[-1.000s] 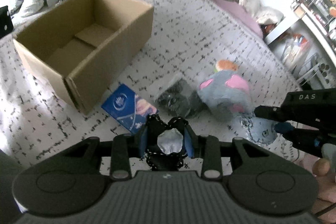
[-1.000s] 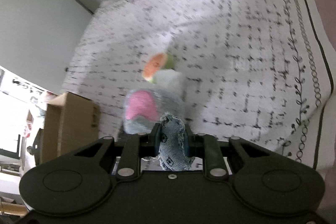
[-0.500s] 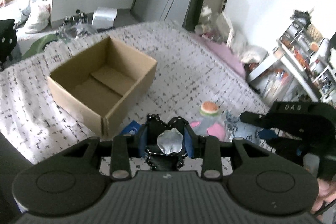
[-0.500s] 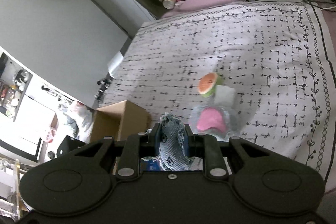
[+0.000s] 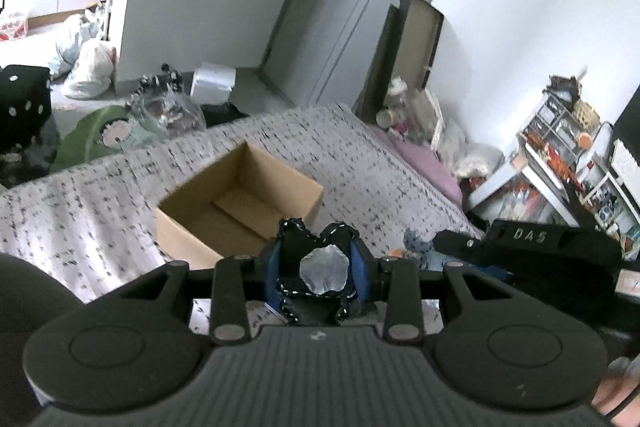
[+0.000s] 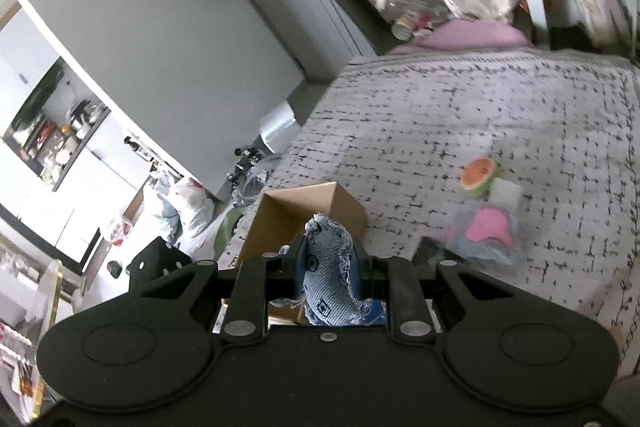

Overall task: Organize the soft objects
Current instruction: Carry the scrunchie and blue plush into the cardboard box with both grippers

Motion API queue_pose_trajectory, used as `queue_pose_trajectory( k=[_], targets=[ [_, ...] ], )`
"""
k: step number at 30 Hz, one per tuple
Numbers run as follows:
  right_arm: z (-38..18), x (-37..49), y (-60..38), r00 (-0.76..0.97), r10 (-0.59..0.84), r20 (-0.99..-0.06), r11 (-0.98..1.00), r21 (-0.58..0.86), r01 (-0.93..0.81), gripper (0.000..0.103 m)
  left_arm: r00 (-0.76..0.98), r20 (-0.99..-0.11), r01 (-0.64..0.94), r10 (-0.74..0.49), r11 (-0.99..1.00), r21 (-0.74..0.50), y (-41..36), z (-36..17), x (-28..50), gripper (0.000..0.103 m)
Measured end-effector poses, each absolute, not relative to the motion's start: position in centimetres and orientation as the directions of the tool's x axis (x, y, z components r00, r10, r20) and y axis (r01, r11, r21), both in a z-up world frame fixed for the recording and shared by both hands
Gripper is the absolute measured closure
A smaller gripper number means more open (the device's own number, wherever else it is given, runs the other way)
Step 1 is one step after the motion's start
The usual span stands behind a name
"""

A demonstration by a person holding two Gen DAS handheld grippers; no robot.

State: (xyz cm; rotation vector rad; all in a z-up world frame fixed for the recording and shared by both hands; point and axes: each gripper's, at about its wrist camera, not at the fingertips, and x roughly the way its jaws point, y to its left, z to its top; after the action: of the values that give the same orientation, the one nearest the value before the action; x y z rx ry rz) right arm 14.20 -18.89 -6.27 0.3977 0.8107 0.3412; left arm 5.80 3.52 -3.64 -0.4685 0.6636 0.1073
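Note:
My left gripper (image 5: 316,267) is shut on a black soft pouch with a silver patch (image 5: 322,269), held high above the bed. My right gripper (image 6: 328,267) is shut on a blue denim soft piece (image 6: 326,275), also raised; it shows at the right of the left wrist view (image 5: 520,247). An open, empty cardboard box (image 5: 240,203) stands on the patterned bedspread (image 5: 100,207) ahead of both; it also shows in the right wrist view (image 6: 308,207). A grey and pink plush (image 6: 486,233) and a watermelon-slice plush (image 6: 478,177) lie on the bed to the right.
A dark bagged item (image 6: 430,251) lies beside the grey plush. Beyond the bed's far edge are a green plush (image 5: 104,139), white bags (image 5: 88,67) and a silver roll (image 5: 212,83). A cluttered shelf (image 5: 568,163) stands at the right.
Both grippers have risen well above the bed, each keeping its item. The box now looks smaller and farther, and the room beyond the bed has come into view.

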Motion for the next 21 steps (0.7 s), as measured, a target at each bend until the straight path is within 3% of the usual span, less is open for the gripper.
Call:
queue_pose_trajectory(
  k=[11, 21],
  targets=[
    [-5.5, 14.5, -17.4, 0.644, 0.484, -0.592, 0.860, 0.460, -0.223, 0.082, 0.815, -0.579, -0.272, -0.007, 0.878, -0.393, 6.9, -2.3, 5.8, 0.067],
    [-5.6, 17.5, -14.7, 0.608, 0.511, -0.607, 0.848, 0.470, -0.244, 0.082, 0.793, -0.610, -0.278, -0.003, 0.888, -0.366, 8.7, -3.2, 9.3, 0.067]
  ],
)
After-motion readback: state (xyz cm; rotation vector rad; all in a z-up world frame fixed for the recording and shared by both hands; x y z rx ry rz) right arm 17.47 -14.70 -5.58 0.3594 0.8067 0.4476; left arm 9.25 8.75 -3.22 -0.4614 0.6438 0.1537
